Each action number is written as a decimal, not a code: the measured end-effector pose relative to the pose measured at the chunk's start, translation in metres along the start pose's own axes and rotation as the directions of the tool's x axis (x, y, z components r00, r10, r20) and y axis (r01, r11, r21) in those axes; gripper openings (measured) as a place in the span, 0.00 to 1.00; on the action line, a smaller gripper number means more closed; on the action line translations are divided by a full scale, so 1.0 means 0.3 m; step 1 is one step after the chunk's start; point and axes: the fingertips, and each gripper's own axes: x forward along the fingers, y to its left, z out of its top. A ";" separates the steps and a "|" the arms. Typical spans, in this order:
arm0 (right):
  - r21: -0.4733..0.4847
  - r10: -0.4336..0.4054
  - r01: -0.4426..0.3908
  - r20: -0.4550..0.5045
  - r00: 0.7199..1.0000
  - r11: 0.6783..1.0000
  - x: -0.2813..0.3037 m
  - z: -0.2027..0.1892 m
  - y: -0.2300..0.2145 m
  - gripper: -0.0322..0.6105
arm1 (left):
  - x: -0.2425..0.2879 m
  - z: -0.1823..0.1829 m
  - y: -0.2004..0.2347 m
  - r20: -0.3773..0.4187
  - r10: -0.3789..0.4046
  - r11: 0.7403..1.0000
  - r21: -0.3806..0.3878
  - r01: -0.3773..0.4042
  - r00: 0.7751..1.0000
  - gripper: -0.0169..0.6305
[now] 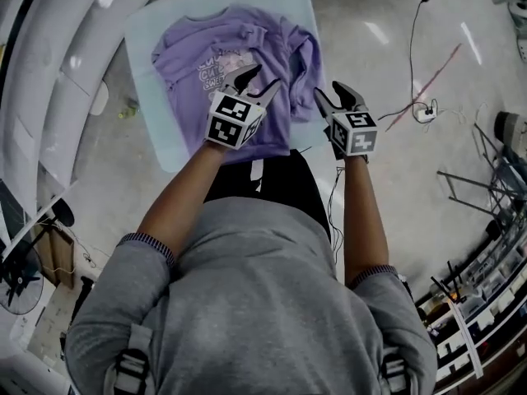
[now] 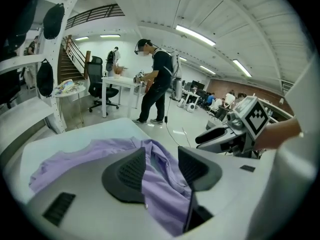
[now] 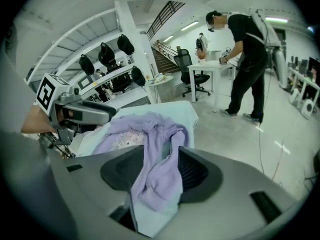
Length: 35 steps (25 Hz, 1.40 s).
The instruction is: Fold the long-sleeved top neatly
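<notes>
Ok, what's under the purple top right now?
A pale blue tabletop; its bare margin shows around the purple top. Whether anything else lies beneath the top cannot be seen, because the fabric covers that area.

Head view looks steeply down; both gripper views sit low and close, all three sharing the purple long-sleeved top [image 1: 210, 60].
</notes>
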 end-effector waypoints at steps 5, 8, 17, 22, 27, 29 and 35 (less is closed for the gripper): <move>0.086 -0.063 0.065 -0.023 0.998 0.994 -0.003 -0.122 0.032 0.41 | -0.028 -0.047 -0.037 -0.009 -0.047 0.998 0.029 0.047 0.999 0.38; 0.137 -0.085 0.090 -0.040 0.996 0.986 0.015 -0.201 0.045 0.41 | -0.029 -0.089 -0.048 -0.020 -0.063 0.997 0.034 0.064 0.998 0.38; 0.289 -0.147 0.181 -0.134 0.980 0.940 0.125 -0.447 0.019 0.41 | 0.013 -0.185 -0.104 -0.072 -0.098 0.994 0.045 0.102 0.993 0.38; 0.314 -0.129 0.185 -0.189 0.973 0.931 0.197 -0.538 0.019 0.41 | 0.031 -0.194 -0.109 -0.078 -0.096 0.994 0.040 0.099 0.992 0.37; 0.224 -0.209 0.262 -0.235 0.949 0.939 0.221 -0.559 0.004 0.35 | 0.046 -0.203 -0.089 -0.084 -0.081 0.996 0.025 0.084 0.993 0.37; 0.164 -0.231 0.276 -0.248 0.941 0.947 0.218 -0.561 0.015 0.30 | 0.050 -0.208 -0.082 -0.089 -0.077 0.997 0.023 0.079 0.993 0.37; 0.099 -0.230 0.262 -0.258 0.939 0.960 0.186 -0.531 -0.003 0.11 | 0.034 -0.196 -0.060 -0.093 -0.058 0.998 0.021 0.061 0.994 0.37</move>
